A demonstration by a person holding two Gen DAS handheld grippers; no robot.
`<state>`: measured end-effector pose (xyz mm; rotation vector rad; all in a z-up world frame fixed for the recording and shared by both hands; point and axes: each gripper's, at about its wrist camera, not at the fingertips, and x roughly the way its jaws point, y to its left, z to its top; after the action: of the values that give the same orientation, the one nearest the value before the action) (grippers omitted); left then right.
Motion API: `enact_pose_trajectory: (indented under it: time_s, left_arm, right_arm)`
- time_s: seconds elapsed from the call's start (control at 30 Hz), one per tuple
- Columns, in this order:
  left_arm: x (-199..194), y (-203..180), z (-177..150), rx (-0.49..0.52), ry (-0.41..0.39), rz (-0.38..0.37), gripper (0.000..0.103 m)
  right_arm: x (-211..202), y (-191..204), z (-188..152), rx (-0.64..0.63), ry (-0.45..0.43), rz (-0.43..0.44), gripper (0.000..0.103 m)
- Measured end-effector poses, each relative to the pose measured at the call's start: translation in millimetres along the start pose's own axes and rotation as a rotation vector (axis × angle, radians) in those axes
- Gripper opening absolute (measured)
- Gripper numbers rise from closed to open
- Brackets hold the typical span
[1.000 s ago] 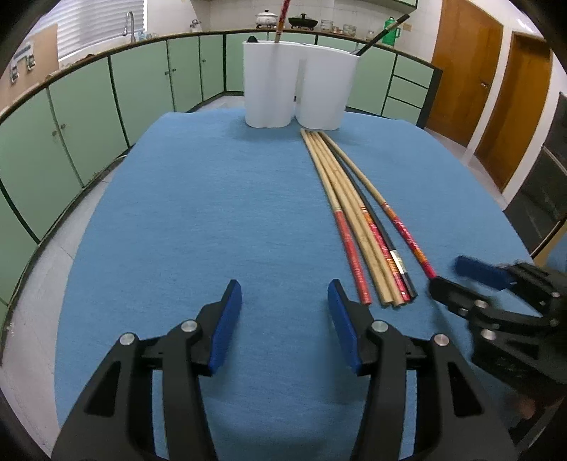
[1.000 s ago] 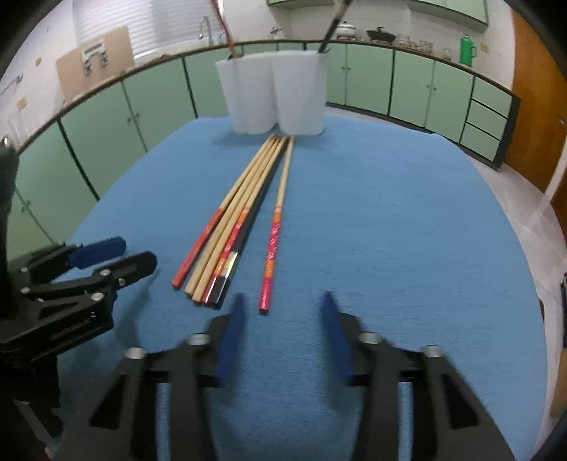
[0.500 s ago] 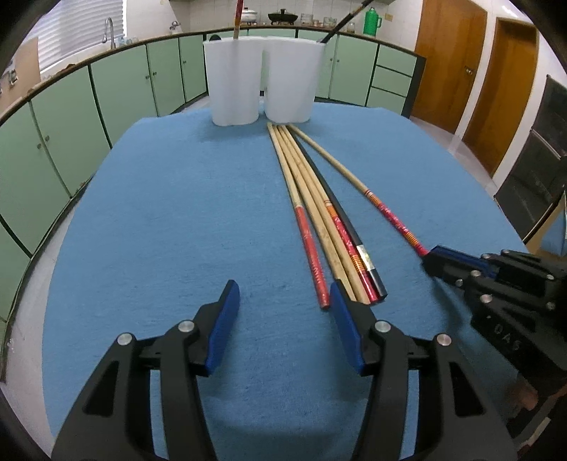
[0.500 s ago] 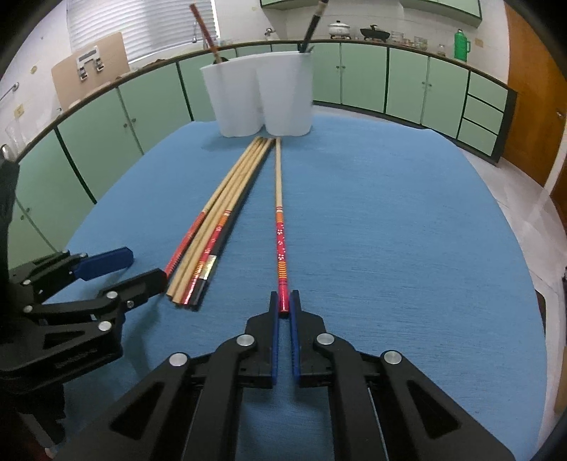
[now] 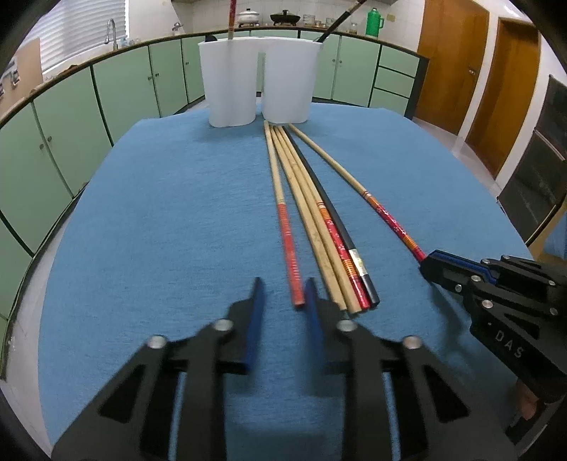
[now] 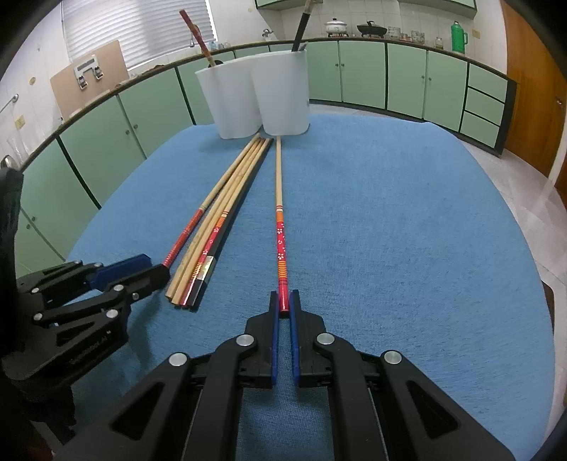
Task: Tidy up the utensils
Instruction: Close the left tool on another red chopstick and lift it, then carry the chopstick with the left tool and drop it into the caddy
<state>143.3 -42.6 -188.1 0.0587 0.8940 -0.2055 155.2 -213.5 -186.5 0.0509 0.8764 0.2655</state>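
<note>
Right gripper (image 6: 284, 301) clamped on the red end of the lone chopstick (image 6: 280, 227) lying on the blue cloth (image 6: 389, 230). Left gripper (image 5: 283, 298) blurred, jaws closing beside the chopstick bunch (image 5: 315, 227); contact unclear. White holder (image 6: 258, 95) stands behind, contents mostly hidden.

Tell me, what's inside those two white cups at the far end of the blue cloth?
One red-topped chopstick sticks out of the left cup, and one black chopstick out of the right cup. The walls hide their lower ends and anything else inside.
</note>
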Motion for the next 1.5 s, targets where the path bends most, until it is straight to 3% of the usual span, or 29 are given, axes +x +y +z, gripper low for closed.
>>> enact_pose_trajectory:
  time_s: [0.03,0.3,0.53,0.97,1.27,1.5]
  left_arm:
    - [0,-1,0,0.001,0.000,-0.002,0.006]
    - [-6,4,-1,-0.040,-0.003,-0.018,0.005]
    - [-45,14,10,-0.024,-0.102,-0.009,0.005]
    - [-112,26,57,-0.009,-0.306,0.000,0.005]
    - [-136,31,88,-0.018,-0.397,-0.022,0.005]
    - [-146,31,112,0.004,-0.443,-0.050,0.005]
  right_arm:
    - [0,0,0,-0.001,0.000,-0.001,0.006]
    - [-3,-2,0,0.009,-0.010,0.008,0.005]
    - [-23,0,6,-0.032,-0.063,-0.014,0.005]
    - [-91,-7,63,-0.023,-0.223,0.023,0.005]
    - [-122,-7,104,-0.038,-0.288,0.061,0.005]
    - [-129,-2,141,-0.069,-0.283,0.085,0.005]
